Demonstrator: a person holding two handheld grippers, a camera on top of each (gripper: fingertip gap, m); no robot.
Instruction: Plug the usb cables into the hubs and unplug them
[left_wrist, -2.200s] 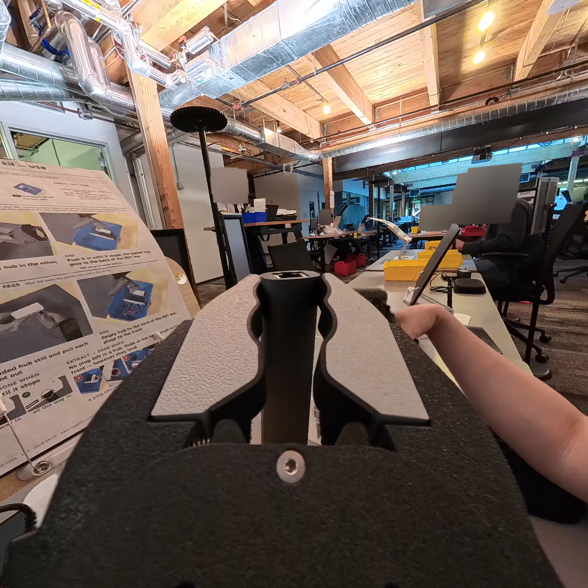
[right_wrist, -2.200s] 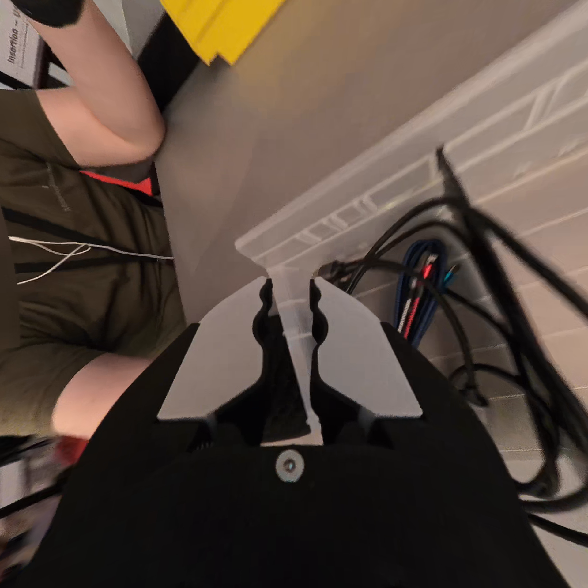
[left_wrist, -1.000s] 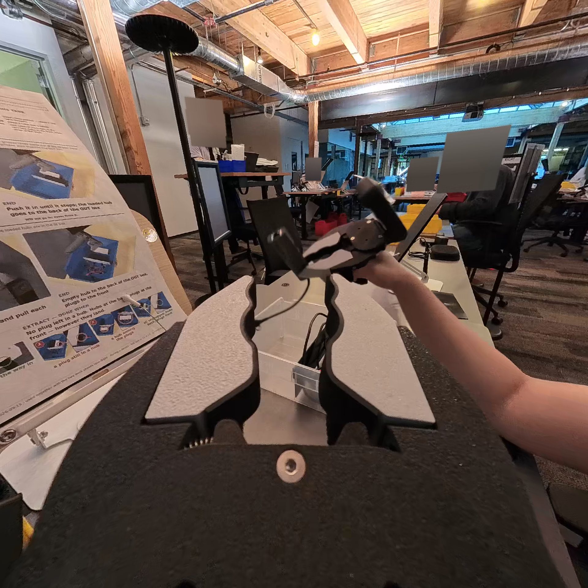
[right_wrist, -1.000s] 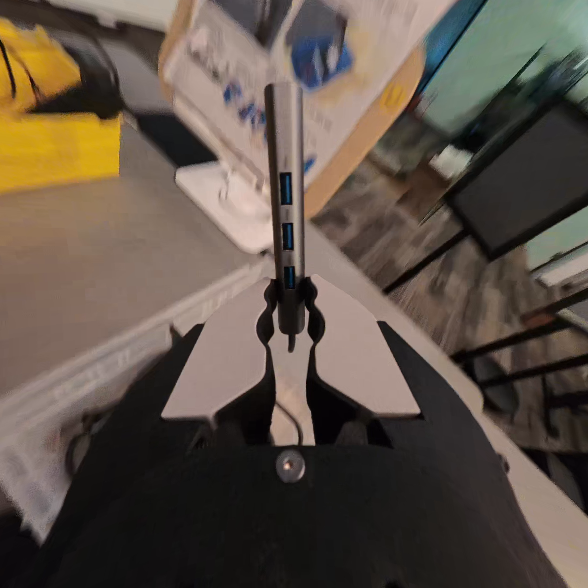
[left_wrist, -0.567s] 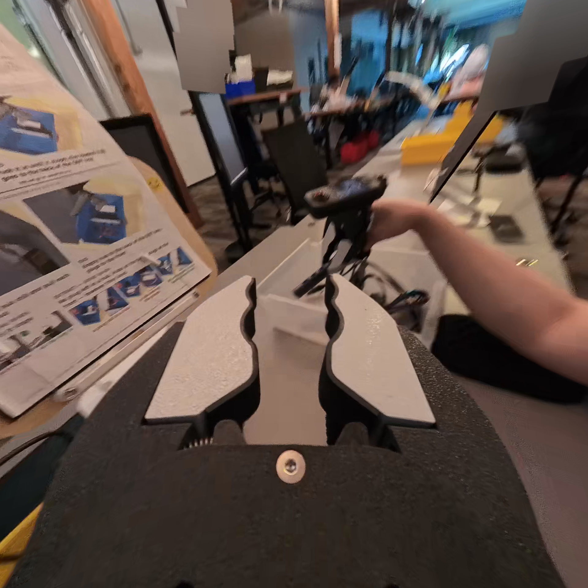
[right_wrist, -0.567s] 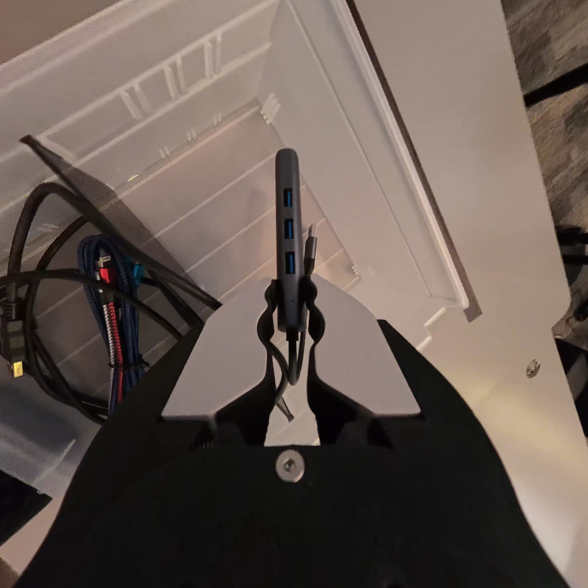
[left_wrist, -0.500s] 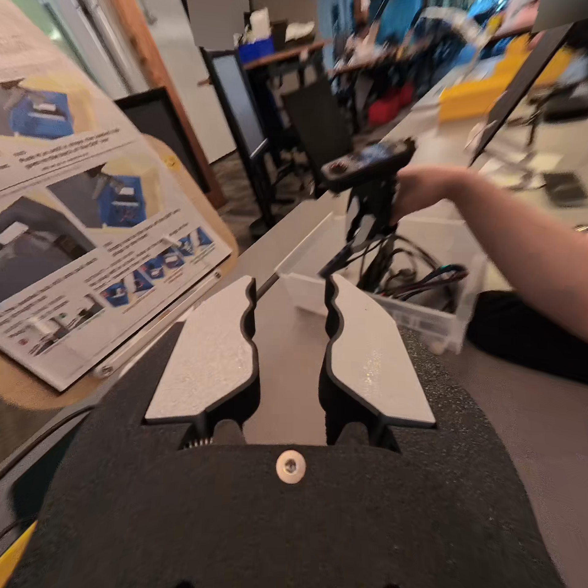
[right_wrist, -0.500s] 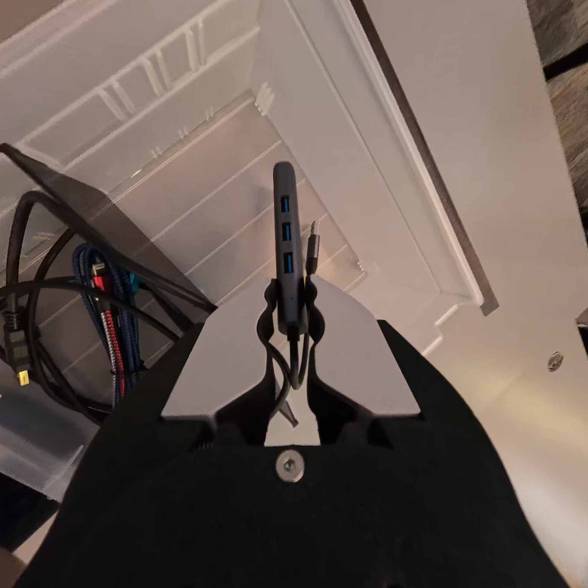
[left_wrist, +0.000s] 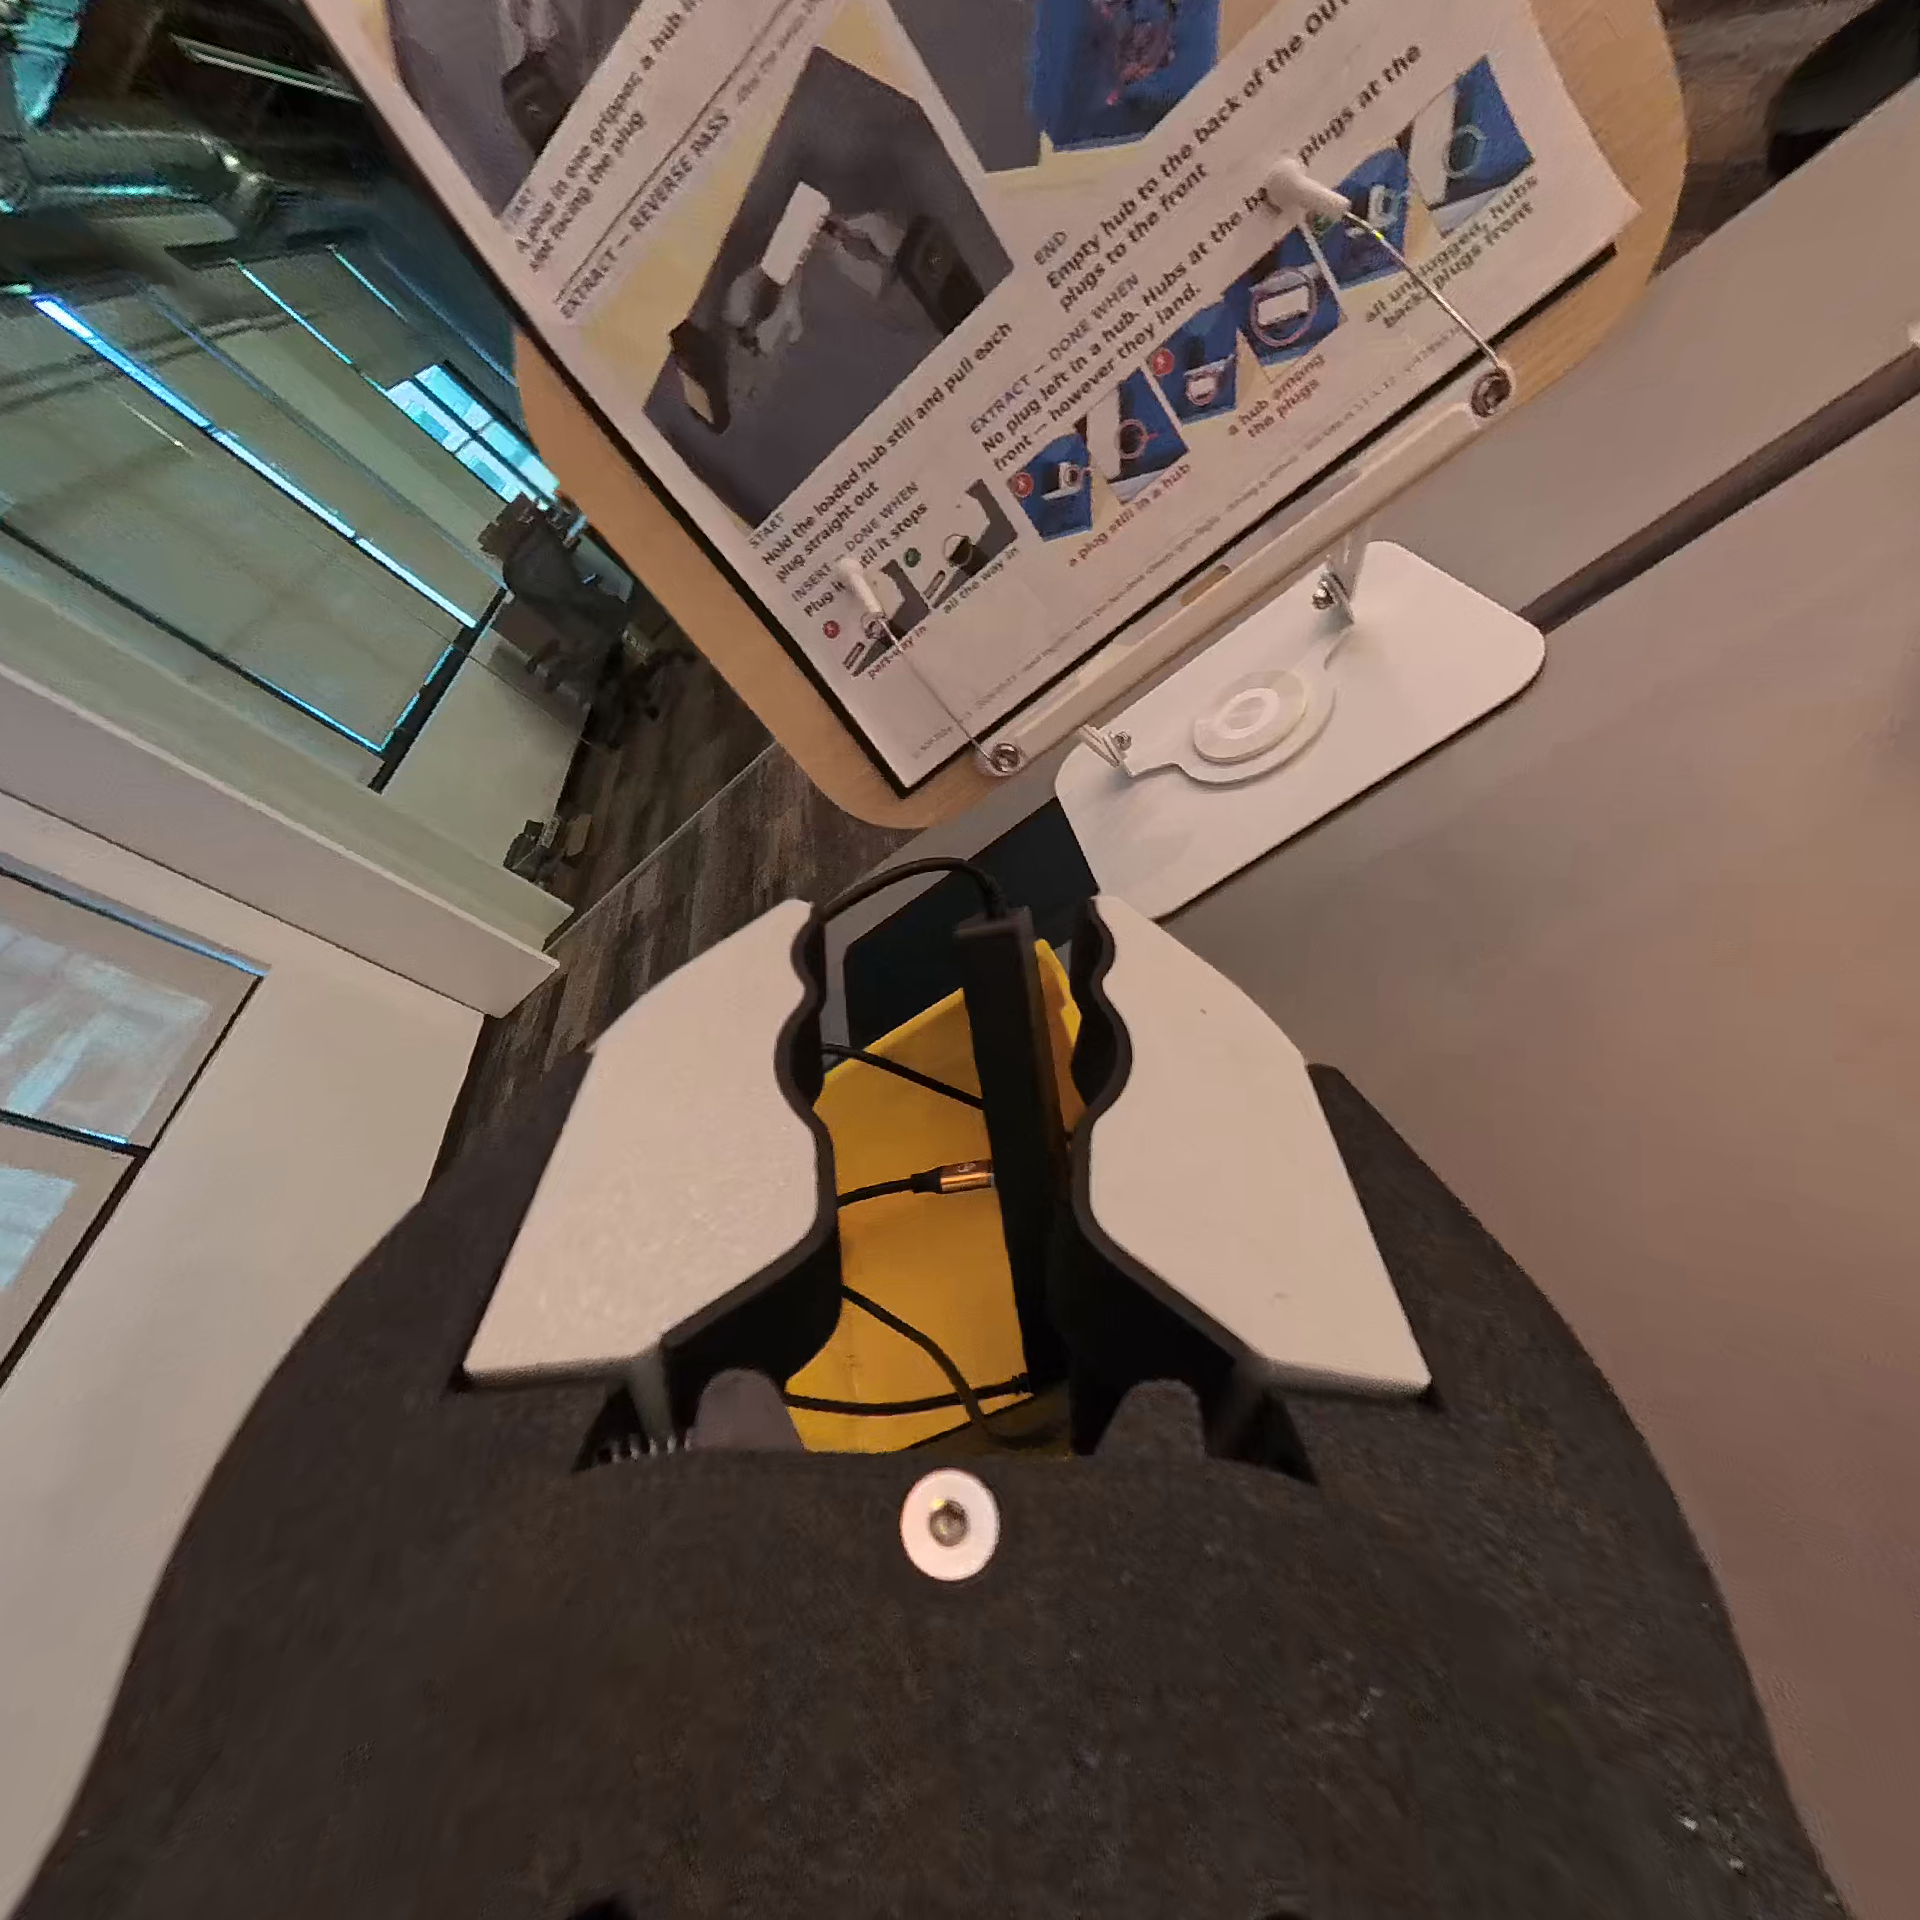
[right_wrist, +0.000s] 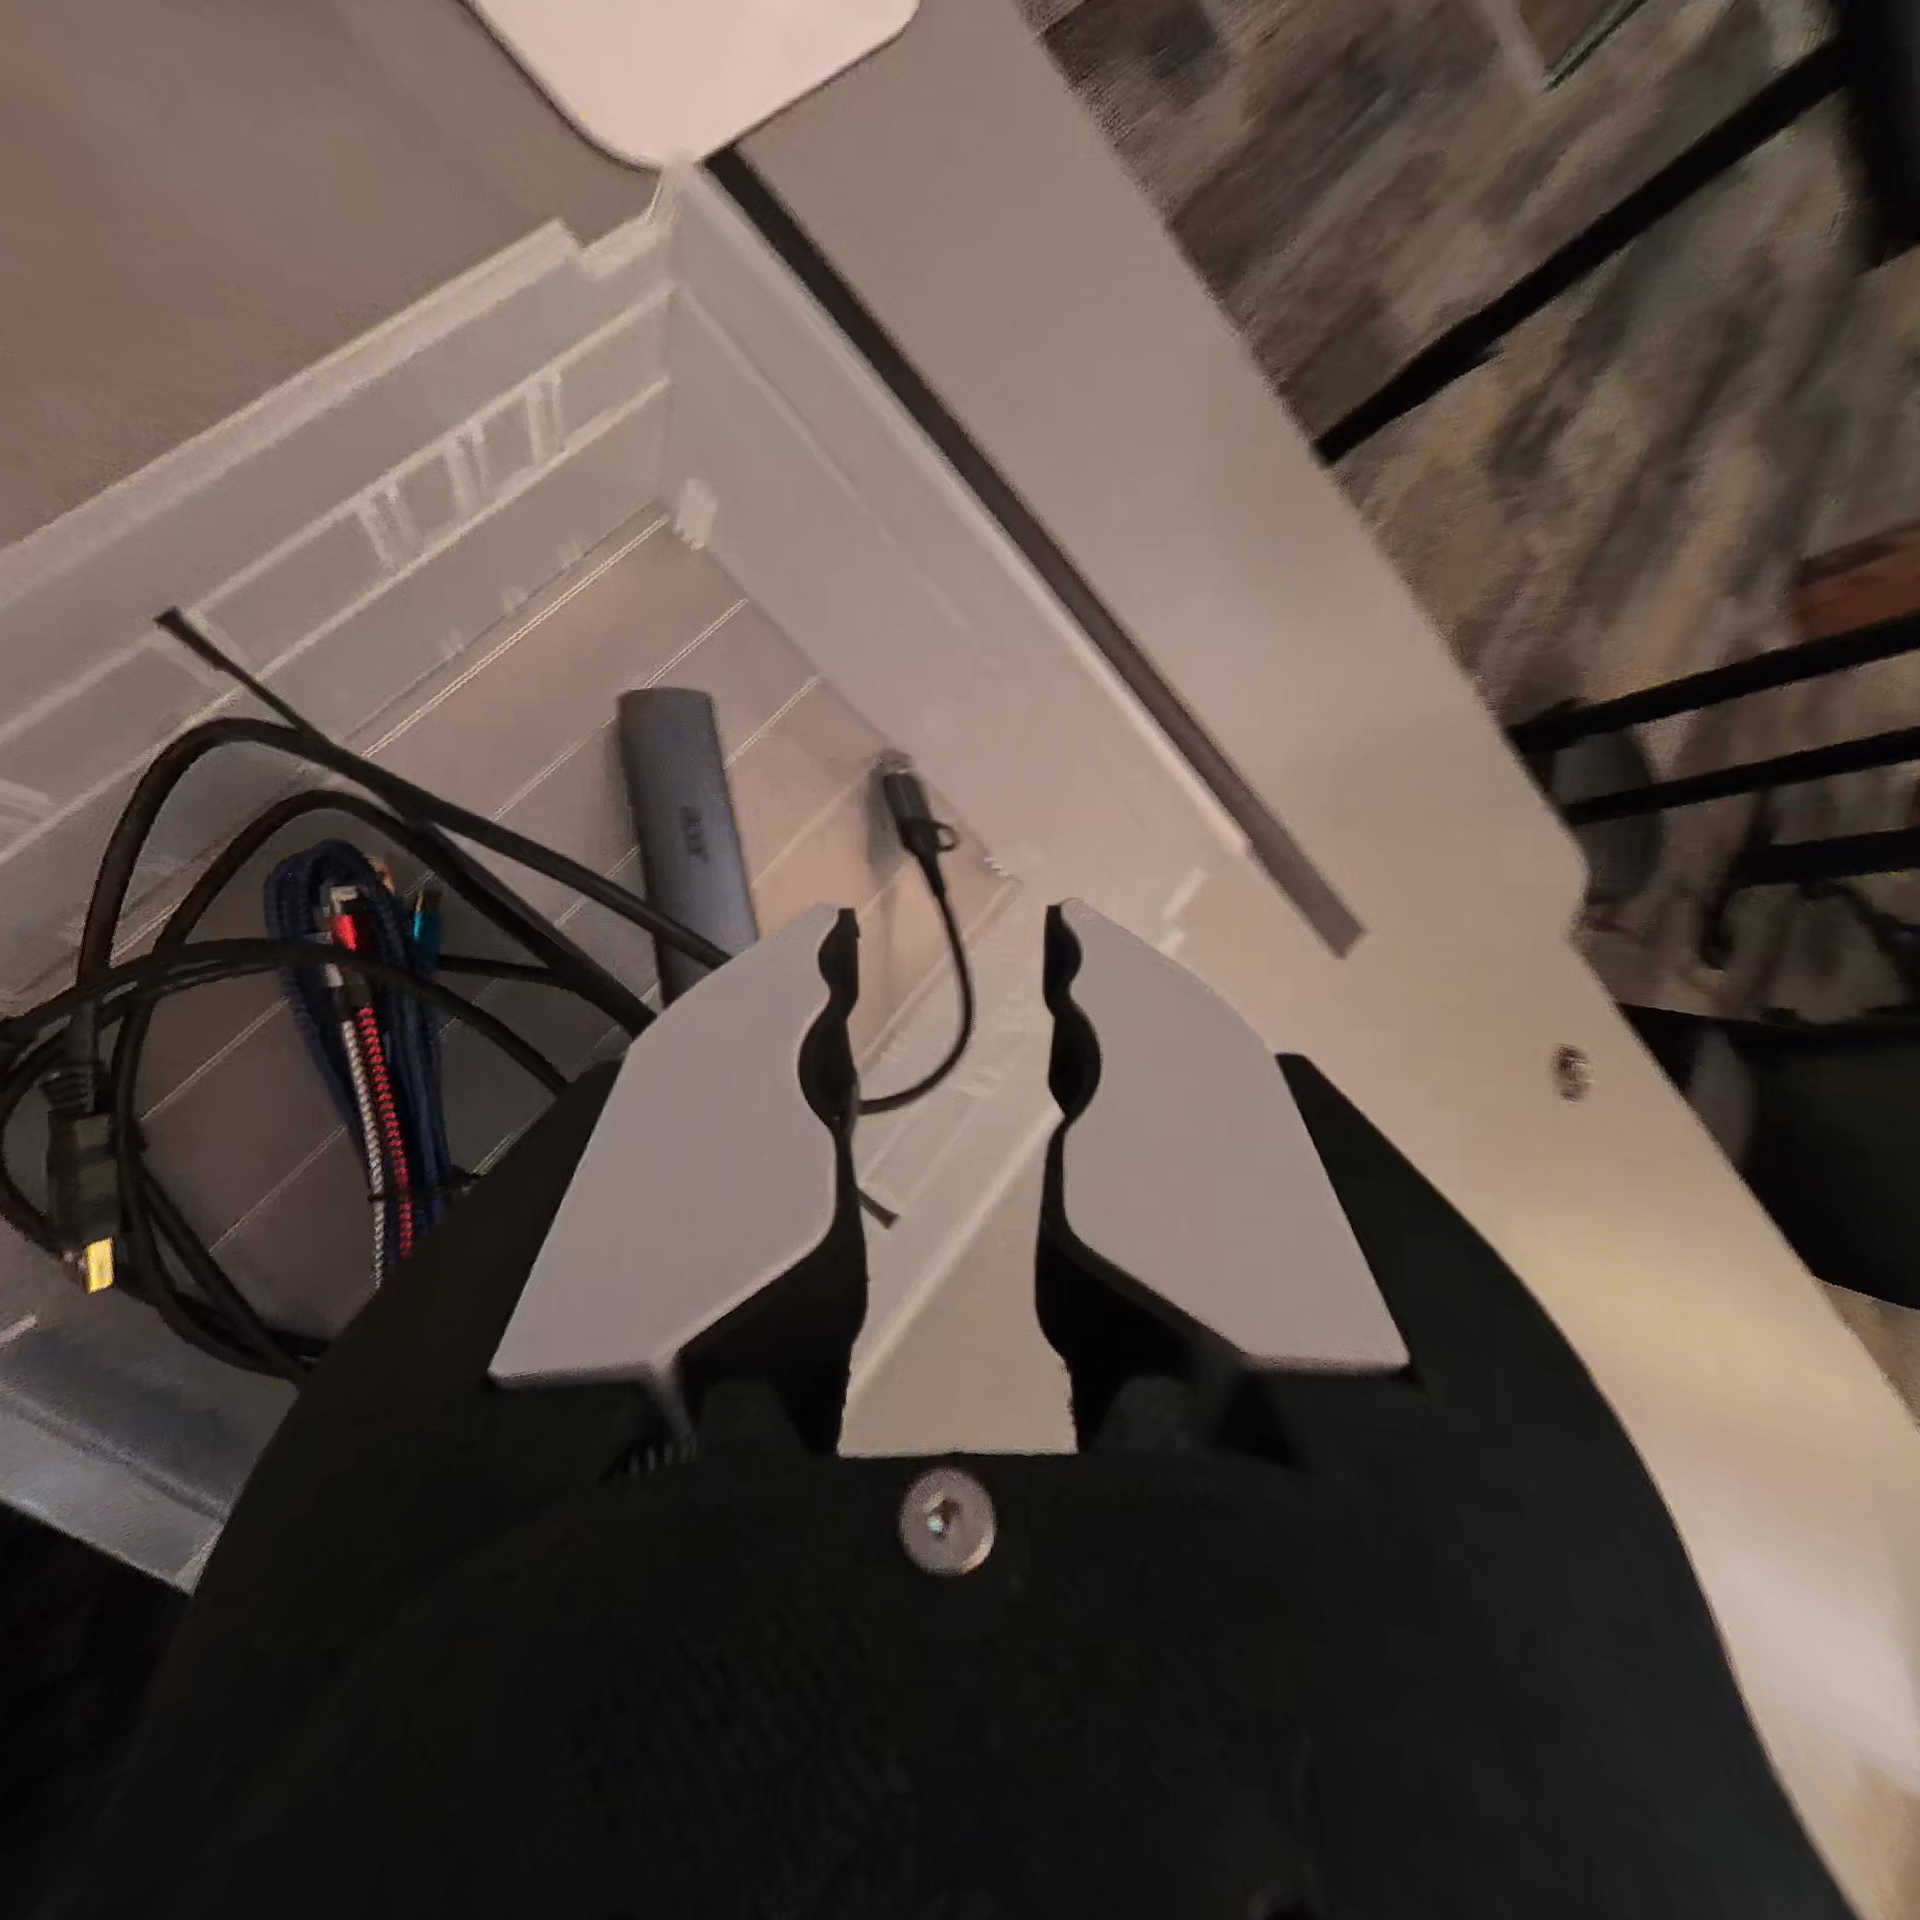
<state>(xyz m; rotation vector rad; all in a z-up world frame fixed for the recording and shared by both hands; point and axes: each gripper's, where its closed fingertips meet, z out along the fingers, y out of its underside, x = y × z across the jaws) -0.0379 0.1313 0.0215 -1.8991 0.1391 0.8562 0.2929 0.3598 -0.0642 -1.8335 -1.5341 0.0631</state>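
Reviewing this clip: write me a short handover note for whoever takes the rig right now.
Right tool: open, empty, above the clear bin.
Left tool: open, over the yellow bin; a black hub stands between its fingers, not gripped.
Grey hub lies in the clear bin, nothing plugged into it, its own lead loose alongside. Cable bundle sits at the bin's other end.
Done: grey hub appears emptied and binned.
Left: probably grip the black hub next; a plug seems seated in its side.

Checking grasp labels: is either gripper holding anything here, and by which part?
Nothing is held. The right gripper is open above the grey hub lying in the clear bin; the left gripper is open too.
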